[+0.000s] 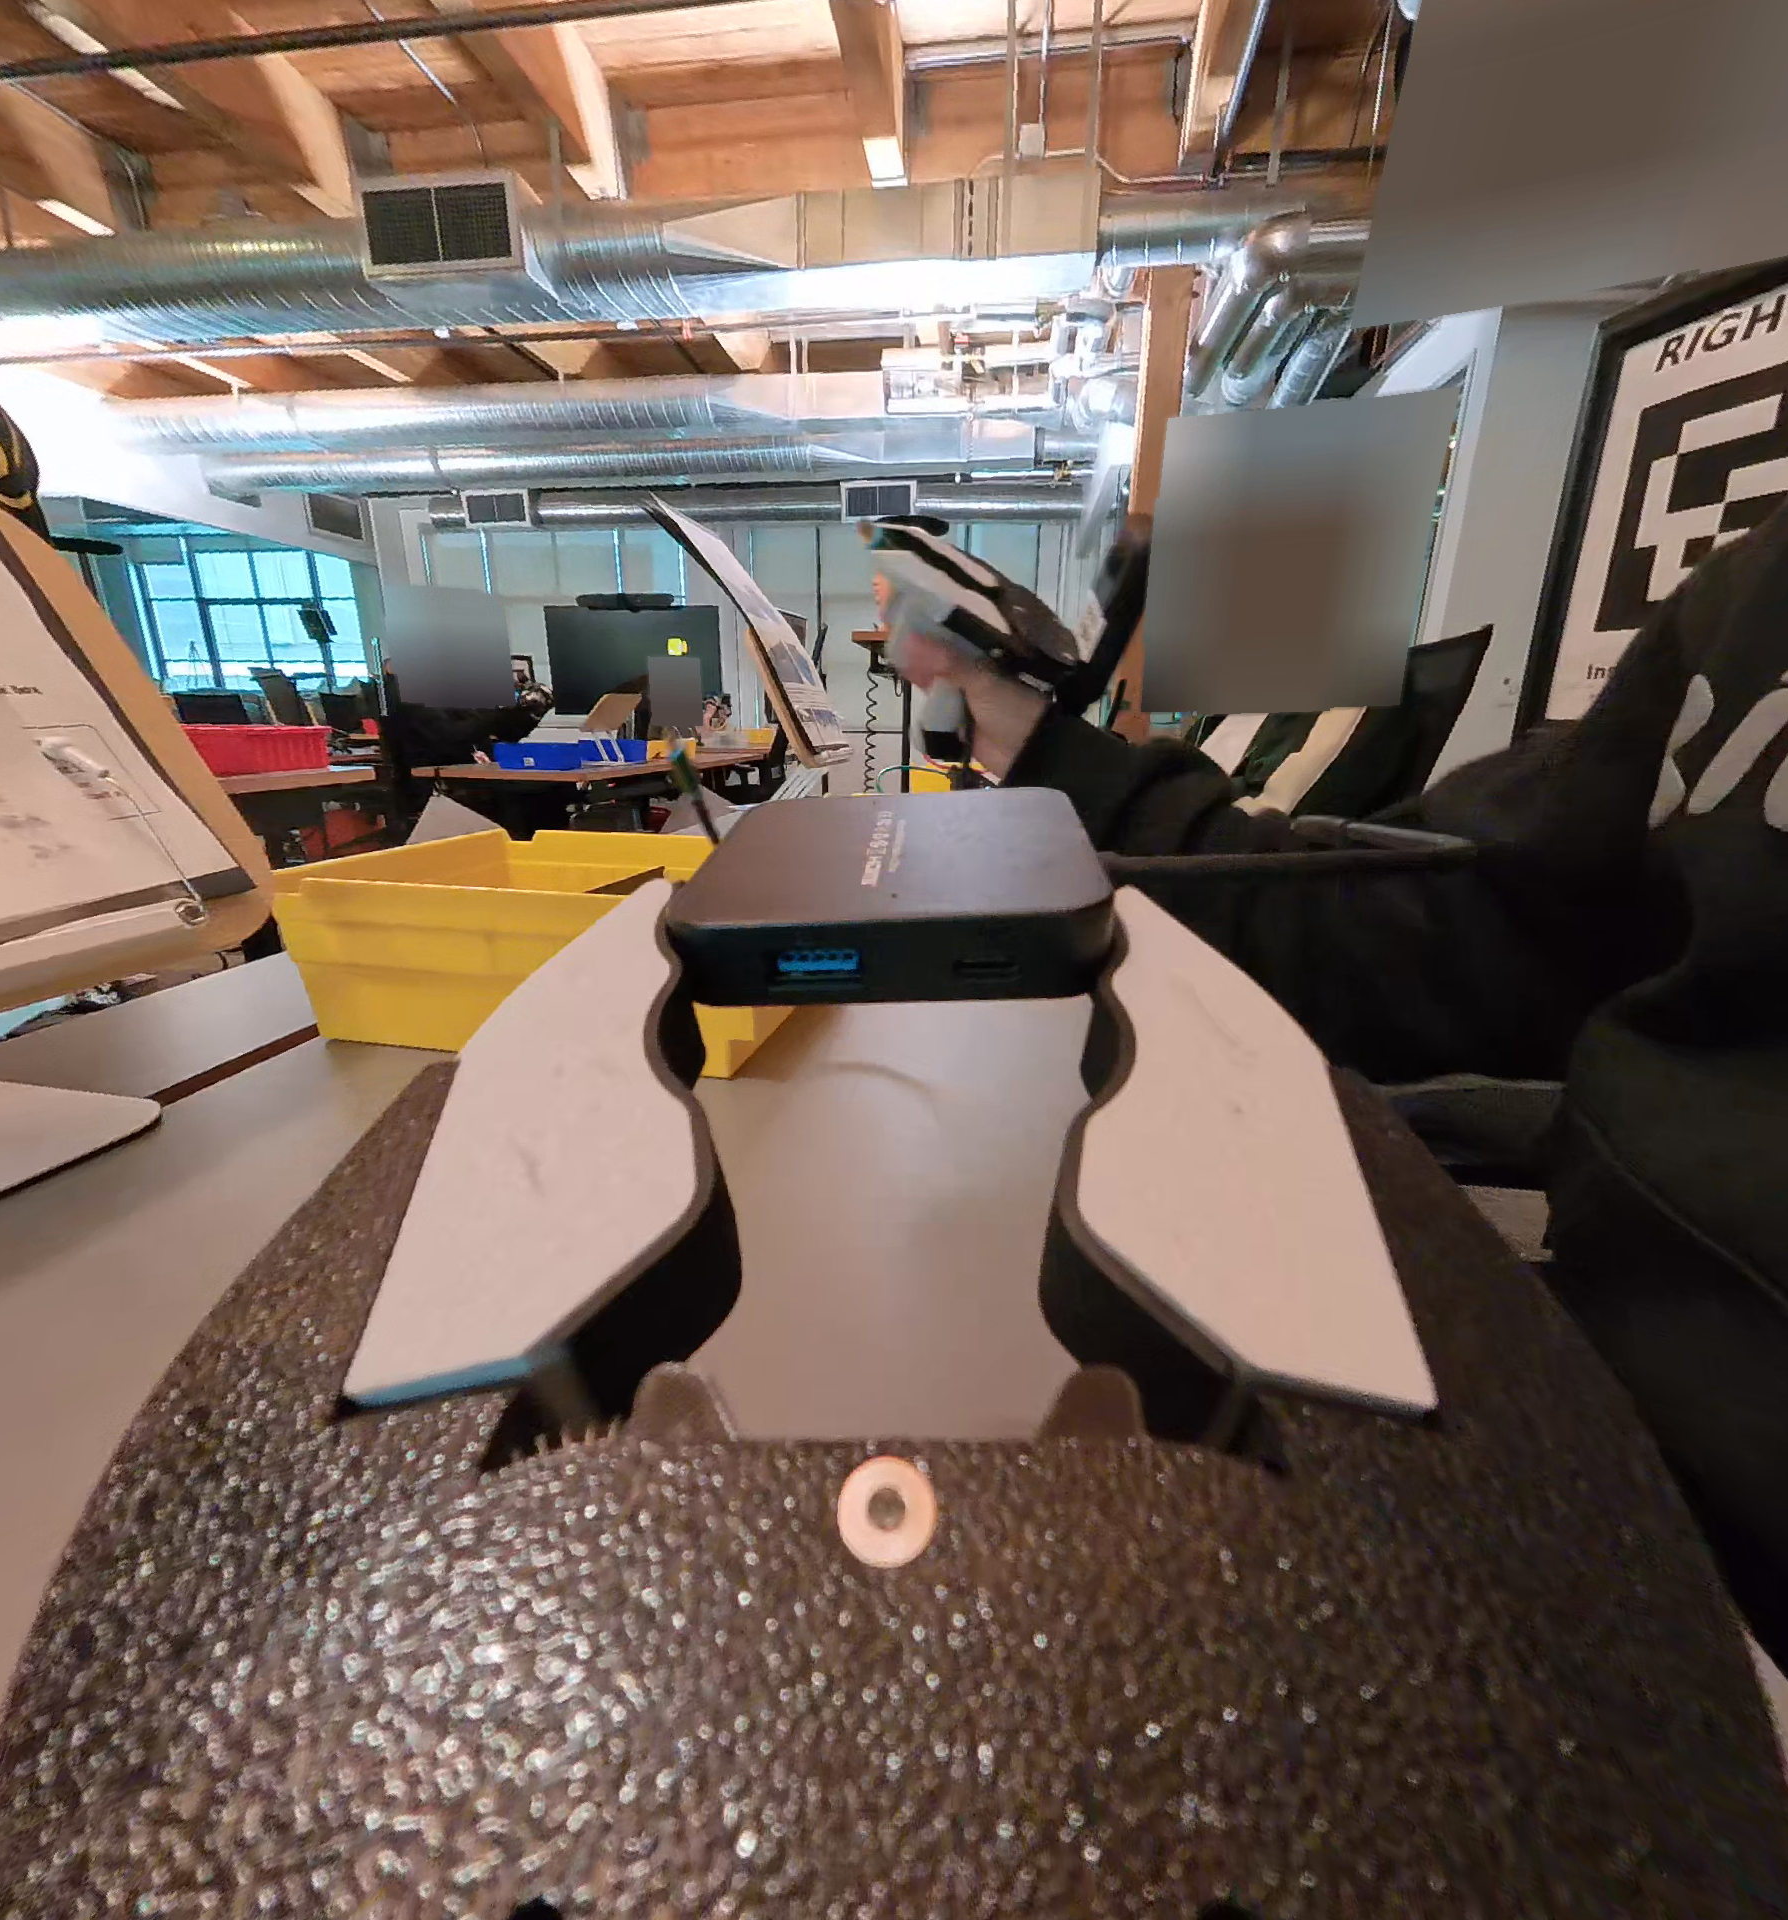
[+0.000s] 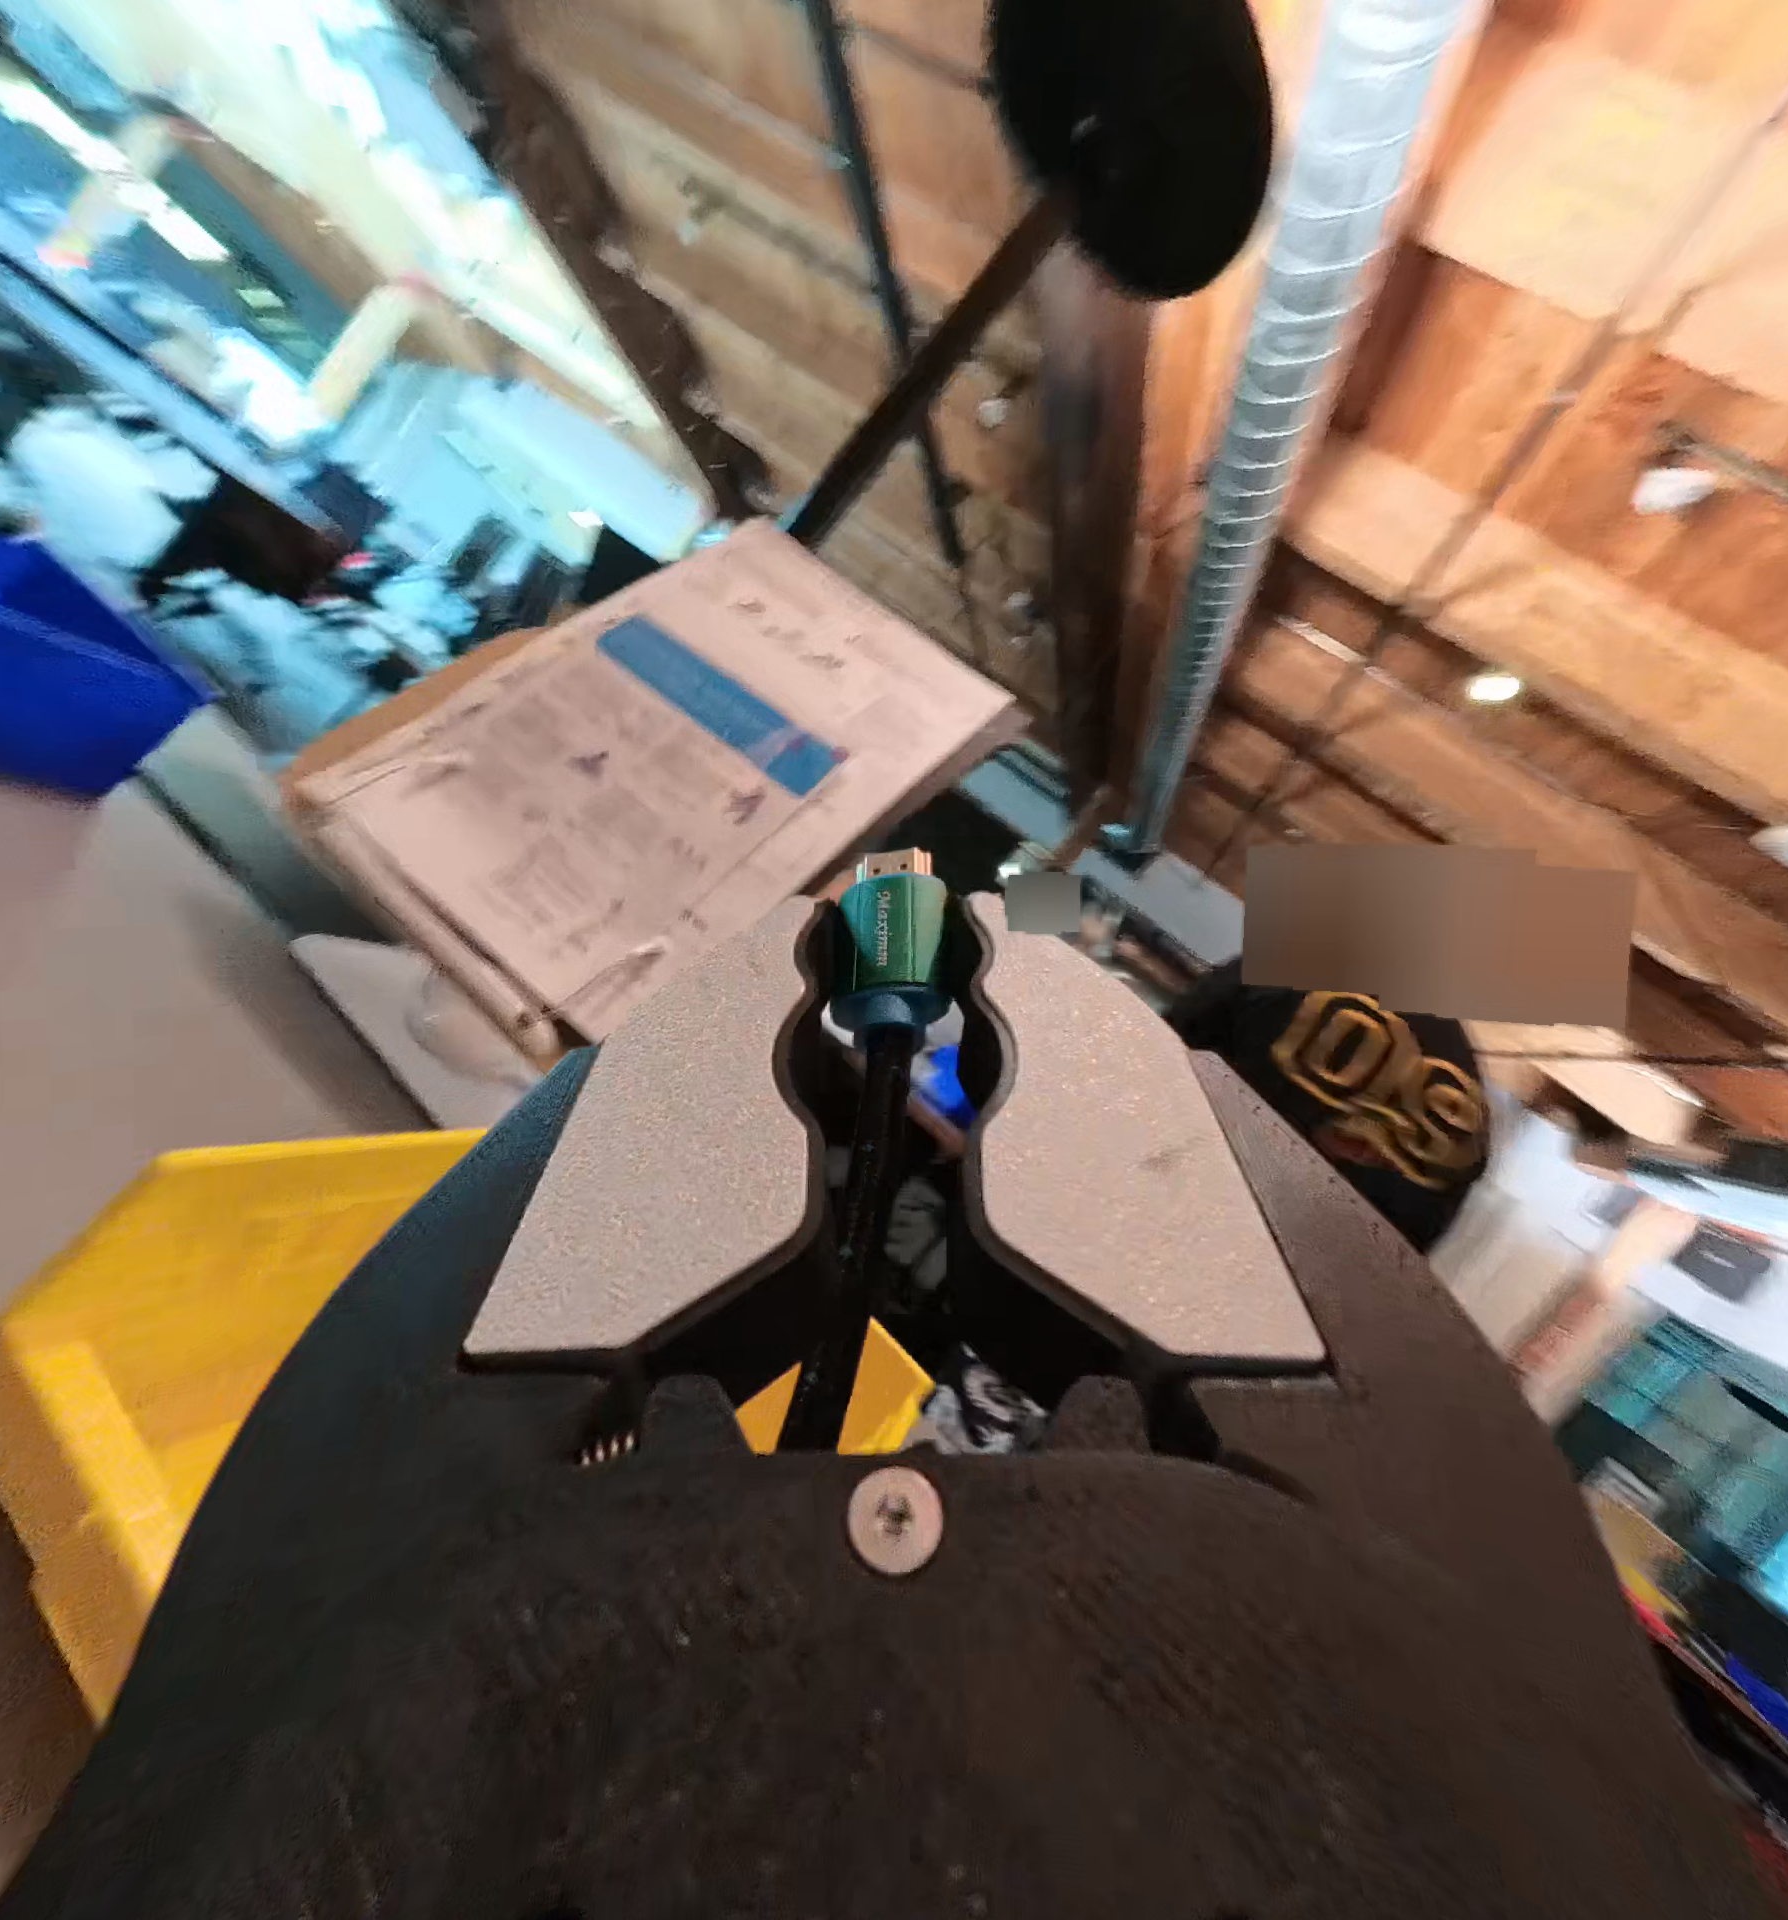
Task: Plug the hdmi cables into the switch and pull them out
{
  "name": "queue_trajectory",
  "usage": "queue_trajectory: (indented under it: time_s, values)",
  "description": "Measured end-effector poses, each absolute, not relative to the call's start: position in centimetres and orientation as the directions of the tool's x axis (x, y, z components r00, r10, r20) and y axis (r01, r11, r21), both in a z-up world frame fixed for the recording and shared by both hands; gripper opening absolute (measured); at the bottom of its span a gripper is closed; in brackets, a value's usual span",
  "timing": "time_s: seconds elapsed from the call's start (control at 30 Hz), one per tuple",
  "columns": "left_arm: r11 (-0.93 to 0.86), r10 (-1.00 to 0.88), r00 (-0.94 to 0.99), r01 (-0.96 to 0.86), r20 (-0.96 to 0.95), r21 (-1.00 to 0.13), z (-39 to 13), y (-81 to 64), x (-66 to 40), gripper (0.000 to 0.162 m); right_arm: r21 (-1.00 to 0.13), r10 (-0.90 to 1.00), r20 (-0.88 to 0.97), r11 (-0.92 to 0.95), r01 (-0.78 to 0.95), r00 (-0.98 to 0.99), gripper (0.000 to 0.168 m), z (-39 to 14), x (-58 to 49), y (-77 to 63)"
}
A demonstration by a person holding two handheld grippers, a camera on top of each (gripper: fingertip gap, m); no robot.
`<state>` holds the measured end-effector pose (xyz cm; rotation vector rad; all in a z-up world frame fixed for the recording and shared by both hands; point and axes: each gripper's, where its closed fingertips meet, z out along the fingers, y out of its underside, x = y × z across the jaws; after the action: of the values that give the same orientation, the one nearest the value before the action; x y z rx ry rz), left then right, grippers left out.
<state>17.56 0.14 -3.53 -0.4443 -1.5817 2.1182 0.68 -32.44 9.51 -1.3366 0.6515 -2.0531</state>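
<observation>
**Plug held clear of the switch, aim in doubt**

Left wrist view: the left gripper (image 1: 890, 935) clamped the black switch (image 1: 890, 883) by its sides, lifted just above the grey table (image 1: 869, 1122), a blue port and a small slot facing the camera. A dark cable ran off its right side. The grip sat on the near corners only, so a hard push from a plug would likely pivot or slip the box. A yellow bin (image 1: 454, 925) stood behind, under wooden beams and silver ducts.

Right wrist view: the right gripper (image 2: 890, 956) pinched the green HDMI plug (image 2: 888, 940), metal tip forward, cable (image 2: 864, 1164) trailing back between the fingers. The switch was out of frame and the background blurred; a tilted approach could jam or scrape the tip.
</observation>
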Motion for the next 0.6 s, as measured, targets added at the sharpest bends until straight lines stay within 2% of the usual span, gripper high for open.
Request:
queue_trajectory:
  time_s: [0.2,0.3,0.33,0.43,0.5,0.6]
  values:
    - [-0.219,0.535,-0.845,-0.17,0.028,-0.961,-3.8,0.0,17.8,0.072,-0.666,-0.663,0.746,-0.744,0.055,0.067,0.022,5.2,9.3,-34.3]
    - [-0.213,0.536,-0.843,-0.168,0.029,-0.962,-3.9,0.0,17.7,0.072,-0.602,-0.598,0.761,-0.795,-0.069,0.251,0.022,1.8,12.0,-34.6]
    - [-0.213,0.536,-0.844,-0.167,0.028,-0.963,-4.0,0.0,17.7,0.072,-0.553,-0.561,0.772,-0.825,-0.118,0.298,0.022,0.8,12.7,-34.8]
    - [-0.202,0.542,-0.84,-0.167,0.032,-0.965,-4.1,-0.1,17.6,0.072,-0.244,-0.326,0.832,-0.941,-0.233,0.449,0.022,-2.4,14.0,-35.8]
    - [-0.196,0.543,-0.839,-0.165,0.032,-0.967,-4.2,-0.2,17.5,0.072,-0.158,-0.254,0.81,-0.963,-0.22,0.528,0.022,-3.7,15.0,-35.0]
    - [-0.195,0.543,-0.839,-0.166,0.035,-0.967,-4.2,-0.2,17.5,0.072,0.079,-0.041,0.84,-0.977,-0.196,0.541,0.022,-3.9,17.1,-35.4]
